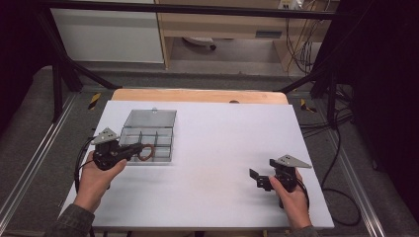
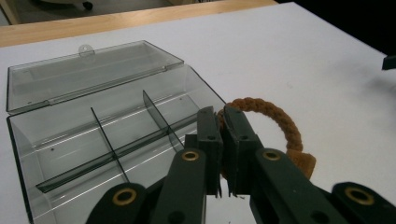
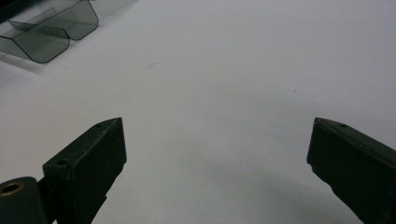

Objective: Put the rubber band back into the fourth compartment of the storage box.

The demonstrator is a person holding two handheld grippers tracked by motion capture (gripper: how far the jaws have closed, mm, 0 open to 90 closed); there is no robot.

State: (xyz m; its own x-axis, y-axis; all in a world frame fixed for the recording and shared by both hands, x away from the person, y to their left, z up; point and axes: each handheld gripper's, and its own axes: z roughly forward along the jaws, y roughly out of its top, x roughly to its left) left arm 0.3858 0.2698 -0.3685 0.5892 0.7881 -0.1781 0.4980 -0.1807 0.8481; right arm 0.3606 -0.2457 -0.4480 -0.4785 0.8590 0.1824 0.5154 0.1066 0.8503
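Observation:
A brown braided rope ring (image 2: 280,122) hangs from my left gripper (image 2: 220,114), whose jaws are shut on its near side. In the high view that gripper (image 1: 139,148) holds the ring (image 1: 147,153) over the front right part of a clear plastic compartment box (image 1: 171,144). The box (image 2: 28,140) lies open with its lid (image 2: 93,70) folded back flat, and its divided compartments look empty. My right gripper (image 1: 257,177) rests low over the white board at the right, jaws spread wide (image 3: 217,154) with nothing between them.
The box and both grippers are on a white board (image 1: 222,133) laid over a wooden table (image 1: 197,95). A corner of the box (image 3: 51,32) shows at the top left of the right gripper view. Cables (image 1: 341,163) trail off the right side.

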